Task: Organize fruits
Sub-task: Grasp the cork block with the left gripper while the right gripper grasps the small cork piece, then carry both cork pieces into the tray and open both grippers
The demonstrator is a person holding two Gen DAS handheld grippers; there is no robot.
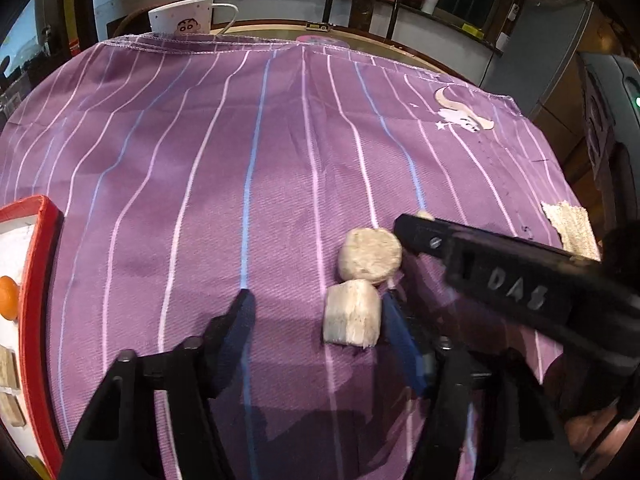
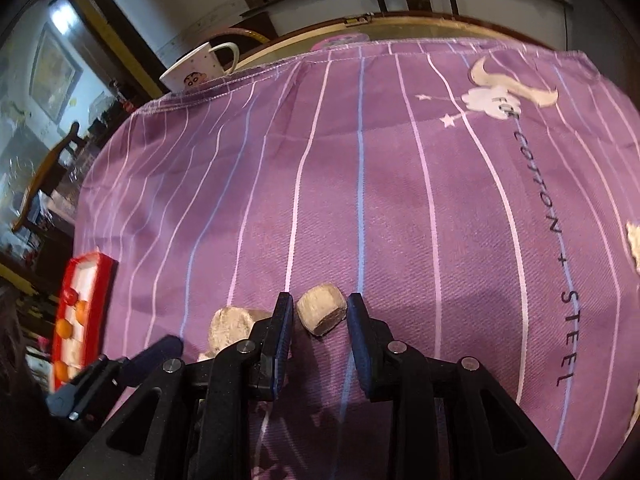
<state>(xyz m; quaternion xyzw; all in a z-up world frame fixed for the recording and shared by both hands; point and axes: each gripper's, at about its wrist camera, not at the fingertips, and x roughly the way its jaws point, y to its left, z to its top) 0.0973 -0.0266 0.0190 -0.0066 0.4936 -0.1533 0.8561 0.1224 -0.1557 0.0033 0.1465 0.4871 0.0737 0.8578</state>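
Observation:
Pale sugarcane-like chunks lie on the purple striped cloth [image 1: 248,152]. In the left wrist view, my left gripper [image 1: 316,300] is open, with one cut chunk [image 1: 352,314] between its fingers near the right one, and a round chunk [image 1: 370,255] just beyond. My right gripper [image 2: 322,306] is open, its fingers on either side of a small chunk [image 2: 322,314], apart from it. Its arm [image 1: 512,280] crosses the left wrist view. A red-rimmed tray [image 1: 34,300] with oranges [image 1: 8,297] stands at the left; it also shows in the right wrist view [image 2: 102,280].
A white cartoon mug [image 1: 184,16] stands at the cloth's far edge. A flat pale piece [image 1: 570,226] lies at the right. Another chunk [image 2: 232,326] and the left gripper's finger [image 2: 156,354] show left of my right gripper. A chair and counter stand beyond the table.

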